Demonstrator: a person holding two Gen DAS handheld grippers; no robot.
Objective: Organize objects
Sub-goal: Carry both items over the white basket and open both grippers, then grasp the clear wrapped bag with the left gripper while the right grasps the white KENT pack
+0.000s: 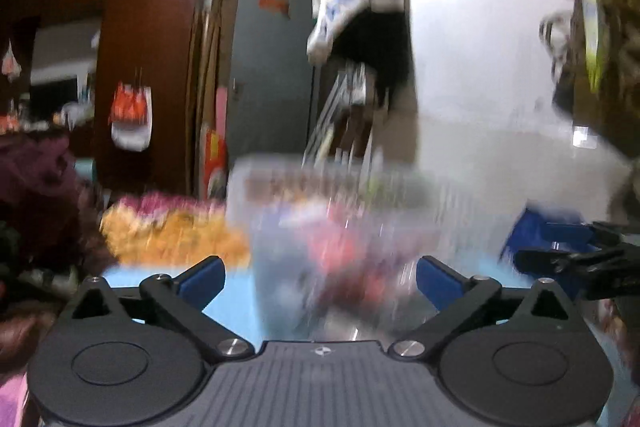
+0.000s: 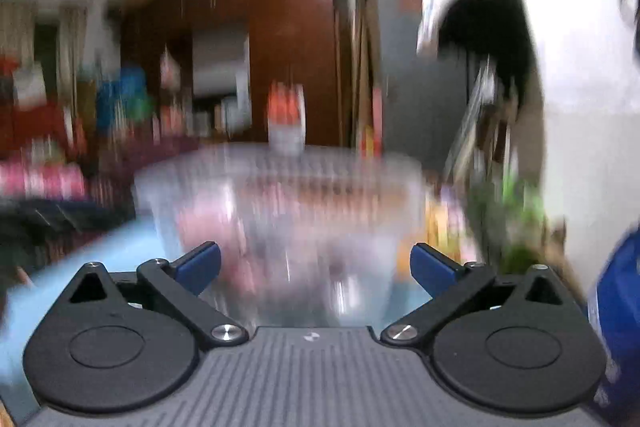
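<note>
A clear plastic tub (image 1: pixel 332 235) with blurred pink and red items inside stands on a light blue surface, straight ahead of my left gripper (image 1: pixel 320 279), which is open with the tub between its blue pads. The same tub (image 2: pixel 280 219) fills the middle of the right wrist view, in front of my open right gripper (image 2: pixel 316 267). The other gripper (image 1: pixel 576 259) shows at the right edge of the left wrist view. Both views are motion-blurred, so I cannot tell whether any pad touches the tub.
An orange and pink patterned bundle (image 1: pixel 172 227) lies left of the tub. A blue object (image 2: pixel 616 307) sits at the right. A dark wooden wardrobe (image 1: pixel 152 47) and a grey door (image 1: pixel 272 75) stand behind. Dark clothes (image 1: pixel 36 195) pile at the left.
</note>
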